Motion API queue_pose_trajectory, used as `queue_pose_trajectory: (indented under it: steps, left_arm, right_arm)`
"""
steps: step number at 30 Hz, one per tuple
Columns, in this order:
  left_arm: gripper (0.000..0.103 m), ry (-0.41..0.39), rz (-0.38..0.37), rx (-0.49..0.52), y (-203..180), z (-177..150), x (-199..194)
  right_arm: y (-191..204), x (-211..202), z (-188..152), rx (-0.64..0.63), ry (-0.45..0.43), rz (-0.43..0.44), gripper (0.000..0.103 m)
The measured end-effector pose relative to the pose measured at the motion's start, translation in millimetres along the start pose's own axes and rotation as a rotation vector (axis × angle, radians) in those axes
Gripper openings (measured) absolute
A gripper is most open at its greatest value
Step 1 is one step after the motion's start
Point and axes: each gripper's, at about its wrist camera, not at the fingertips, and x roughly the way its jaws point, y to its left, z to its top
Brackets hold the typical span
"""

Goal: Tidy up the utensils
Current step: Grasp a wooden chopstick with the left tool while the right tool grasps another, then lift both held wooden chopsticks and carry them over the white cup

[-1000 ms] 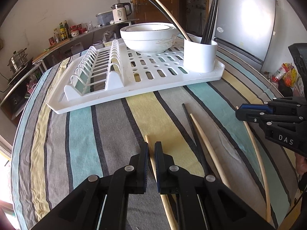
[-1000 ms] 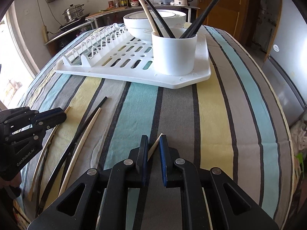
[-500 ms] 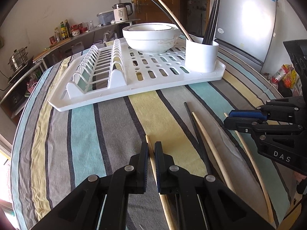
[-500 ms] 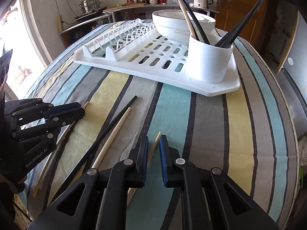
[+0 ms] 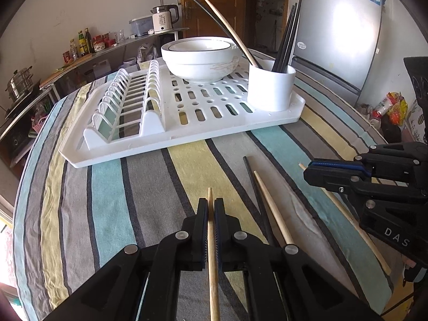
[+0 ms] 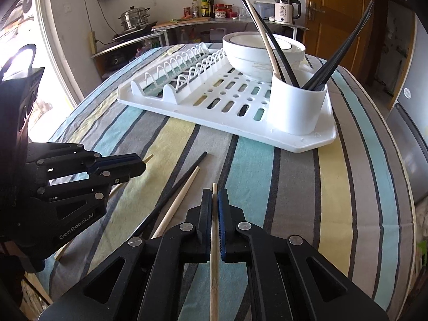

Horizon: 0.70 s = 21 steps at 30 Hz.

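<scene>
My left gripper (image 5: 210, 204) is shut on a wooden chopstick (image 5: 213, 256), lifted off the striped cloth. My right gripper (image 6: 214, 197) is shut on another wooden chopstick (image 6: 214, 254). It also shows in the left wrist view (image 5: 310, 171), and the left gripper shows in the right wrist view (image 6: 141, 167). A black chopstick (image 5: 254, 184) and a wooden chopstick (image 5: 270, 206) lie side by side on the cloth between the grippers. A white utensil cup (image 5: 270, 88) on the white drying rack (image 5: 203, 128) holds several chopsticks.
A white bowl (image 5: 200, 58) sits on the rack behind the cup. The rack's plate slots (image 5: 125, 107) are at its left. A fridge (image 5: 339, 32) stands beyond the table at right. The table's rounded edge (image 6: 409, 187) falls away at right.
Both grippers have risen with their chopsticks, which now stand nearly straight between the jaws. The right gripper has swung closer to the left one.
</scene>
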Motion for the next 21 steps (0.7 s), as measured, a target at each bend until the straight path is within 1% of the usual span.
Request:
queue_pose_trajectory:
  steps: [5, 13, 18, 21]
  left_arm:
    - [0.004, -0.077, -0.011, -0.02, 4.5, 17.6, -31.1]
    - [0.004, -0.219, -0.019, -0.036, 11.0, 44.3, -90.1]
    - [0.004, -0.281, -0.021, -0.04, 11.5, 47.7, -119.3]
    - [0.004, -0.301, -0.025, -0.043, 10.6, 45.6, -130.6]
  right_arm:
    - [-7.2, -33.0, 12.6, 0.026, -0.1, 0.015, 0.004]
    - [-14.4, -88.1, 28.3, 0.041, -0.256, 0.005, 0.004]
    - [-17.1, -116.1, 28.4, 0.052, -0.333, -0.006, 0.004]
    - [-19.1, -125.6, 24.8, 0.062, -0.358, -0.01, 0.004]
